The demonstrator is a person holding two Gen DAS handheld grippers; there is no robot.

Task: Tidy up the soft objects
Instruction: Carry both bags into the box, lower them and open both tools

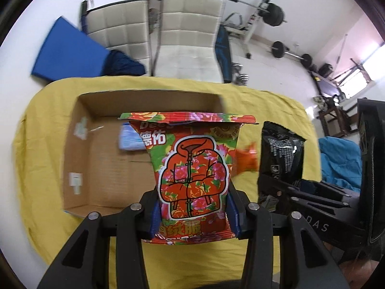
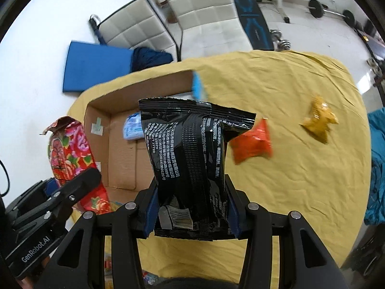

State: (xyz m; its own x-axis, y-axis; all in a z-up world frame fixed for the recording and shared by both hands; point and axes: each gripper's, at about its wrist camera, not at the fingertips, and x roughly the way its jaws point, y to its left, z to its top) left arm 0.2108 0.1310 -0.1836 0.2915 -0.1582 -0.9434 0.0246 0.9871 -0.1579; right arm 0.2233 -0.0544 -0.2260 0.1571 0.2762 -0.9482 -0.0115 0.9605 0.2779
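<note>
Blue-padded fingers (image 1: 232, 207) of the left gripper (image 1: 193, 213) pinch a glossy red floral pouch (image 1: 192, 168); the right gripper (image 2: 191, 213) clamps a crinkly black foil packet (image 2: 190, 154), both above the open brown cardboard box (image 1: 79, 144).

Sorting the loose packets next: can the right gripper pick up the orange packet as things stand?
Probably not yet: the right gripper is shut on the black packet. The orange packet lies uncovered on the yellow cloth.

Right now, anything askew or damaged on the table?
Nothing damaged or spilled. Both grippers hold intact packs: left gripper the floral pack, right gripper the black pack. Orange packet and yellow packet lie loose outside the cardboard box.
</note>
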